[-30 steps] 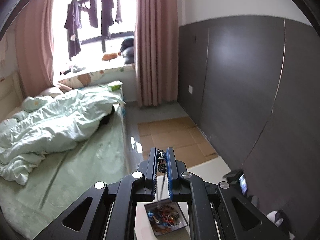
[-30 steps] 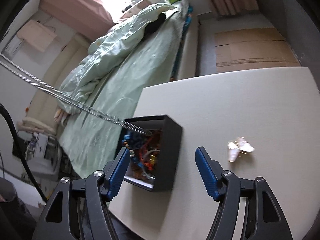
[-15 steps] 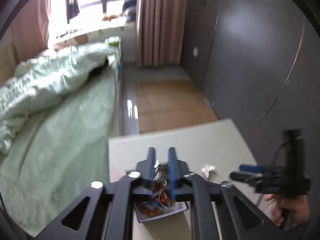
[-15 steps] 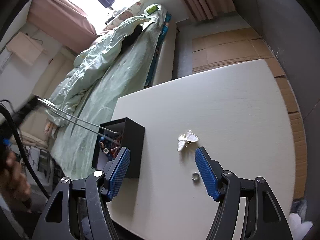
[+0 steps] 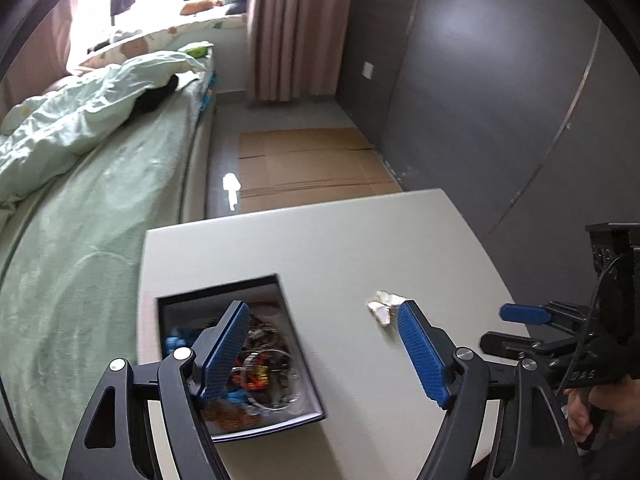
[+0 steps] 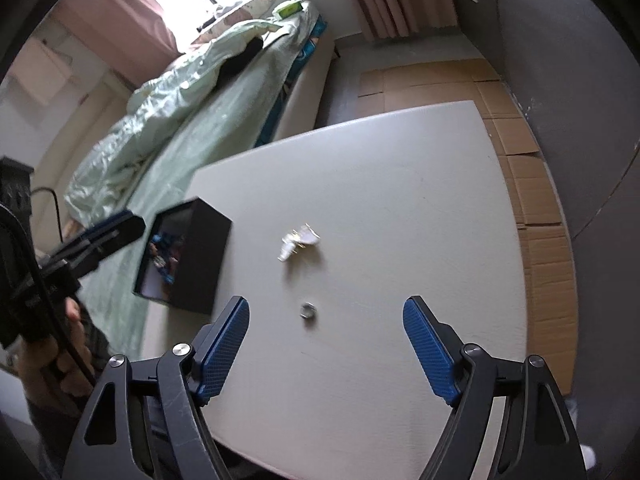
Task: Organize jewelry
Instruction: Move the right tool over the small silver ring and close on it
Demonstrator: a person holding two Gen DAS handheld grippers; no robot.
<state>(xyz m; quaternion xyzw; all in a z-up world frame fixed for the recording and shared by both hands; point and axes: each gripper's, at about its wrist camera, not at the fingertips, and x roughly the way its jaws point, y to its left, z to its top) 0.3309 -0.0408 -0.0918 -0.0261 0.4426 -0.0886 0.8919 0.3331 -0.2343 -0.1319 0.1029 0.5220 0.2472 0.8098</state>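
Observation:
A black box (image 5: 303, 354) holding several colourful jewelry pieces sits at the left of the white table (image 5: 344, 248). My left gripper (image 5: 322, 307) hangs just above the box's right side, its jaws opening with nothing between them. A white butterfly piece (image 5: 382, 304) lies to the box's right, close to the left gripper's right fingertip. In the right wrist view the butterfly piece (image 6: 300, 240) and a small silver ring (image 6: 308, 311) lie on the table, right of the black box (image 6: 200, 256). My right gripper (image 6: 326, 305) hovers over the ring, jaws opening and empty.
A bed with pale green bedding (image 5: 80, 184) runs along the table's left edge. Flattened cardboard (image 5: 312, 164) covers the floor beyond the far edge. A dark grey wall (image 5: 500, 100) stands at the right. A person's hand (image 6: 60, 356) holds the left gripper (image 6: 120, 228).
My left gripper came down over the box and opened, letting go of the chain it held. My right gripper shifted right from the box to the ring and widened.

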